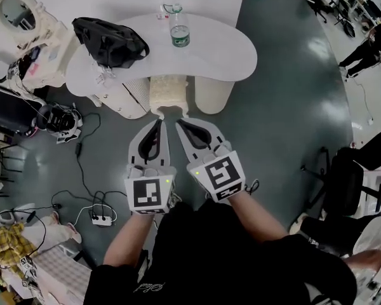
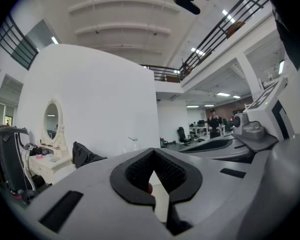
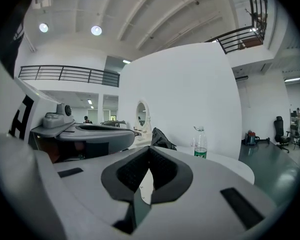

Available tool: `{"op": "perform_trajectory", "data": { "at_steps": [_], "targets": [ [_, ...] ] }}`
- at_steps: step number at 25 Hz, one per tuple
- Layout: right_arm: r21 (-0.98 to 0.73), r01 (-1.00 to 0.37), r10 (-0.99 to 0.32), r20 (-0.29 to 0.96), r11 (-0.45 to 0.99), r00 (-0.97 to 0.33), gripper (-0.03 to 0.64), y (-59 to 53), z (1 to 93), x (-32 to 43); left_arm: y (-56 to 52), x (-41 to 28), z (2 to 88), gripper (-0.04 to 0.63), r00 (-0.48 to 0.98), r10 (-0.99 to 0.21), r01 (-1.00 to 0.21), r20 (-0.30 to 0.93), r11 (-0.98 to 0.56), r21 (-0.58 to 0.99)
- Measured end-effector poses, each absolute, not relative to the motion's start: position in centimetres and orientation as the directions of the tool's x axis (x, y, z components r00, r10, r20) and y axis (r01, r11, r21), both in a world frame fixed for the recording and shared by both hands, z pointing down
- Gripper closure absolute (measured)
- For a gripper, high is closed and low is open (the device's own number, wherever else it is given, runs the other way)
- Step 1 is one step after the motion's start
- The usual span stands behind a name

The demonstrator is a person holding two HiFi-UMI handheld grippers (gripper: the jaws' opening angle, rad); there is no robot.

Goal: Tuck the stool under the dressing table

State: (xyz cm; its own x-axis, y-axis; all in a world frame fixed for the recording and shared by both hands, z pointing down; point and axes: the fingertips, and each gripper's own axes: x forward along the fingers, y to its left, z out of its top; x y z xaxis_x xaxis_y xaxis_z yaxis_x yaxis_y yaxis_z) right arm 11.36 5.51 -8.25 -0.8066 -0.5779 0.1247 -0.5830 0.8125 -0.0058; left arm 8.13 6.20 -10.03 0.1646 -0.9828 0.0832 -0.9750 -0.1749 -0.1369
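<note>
While its jaws are pressed together on nothing, the left gripper (image 1: 159, 119) lies level beside the right gripper (image 1: 178, 122), which is likewise closed and empty. Just beyond their tips, the cream, rough-textured stool (image 1: 168, 94) sits under the white kidney-shaped dressing table (image 1: 222, 56). On the table top are a black fabric bag (image 1: 111, 40) and a clear plastic bottle (image 1: 180, 29).
</note>
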Motion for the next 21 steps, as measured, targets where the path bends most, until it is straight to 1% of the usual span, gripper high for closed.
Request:
{"op": "perform_trajectory", "data": {
  "at_steps": [4,12,15,21],
  "targets": [
    [0.028,-0.598,-0.598,0.095,0.801,-0.796,0.611,6.0,-9.8,11.4,6.8,8.1,-11.1,0.591,0.160,-0.986,-0.980,0.046,-0.164,-0.110],
    [0.073,-0.598,-0.603,0.076,0.798,-0.794,0.611,7.2,-11.0,11.1,7.5,7.9,-11.8,0.591,0.175,-0.984,-0.981,0.023,-0.176,-0.078],
    [0.108,-0.594,-0.602,0.077,0.797,-0.795,0.611,7.2,-11.2,11.1,7.4,8.2,-11.6,0.591,0.189,-0.982,-0.979,0.023,-0.190,-0.078],
    [0.112,-0.603,-0.612,0.073,0.790,-0.787,0.612,7.1,-11.4,11.4,7.3,8.5,-11.7,0.591,0.210,-0.978,-0.972,0.021,-0.211,-0.103]
  ]
}}
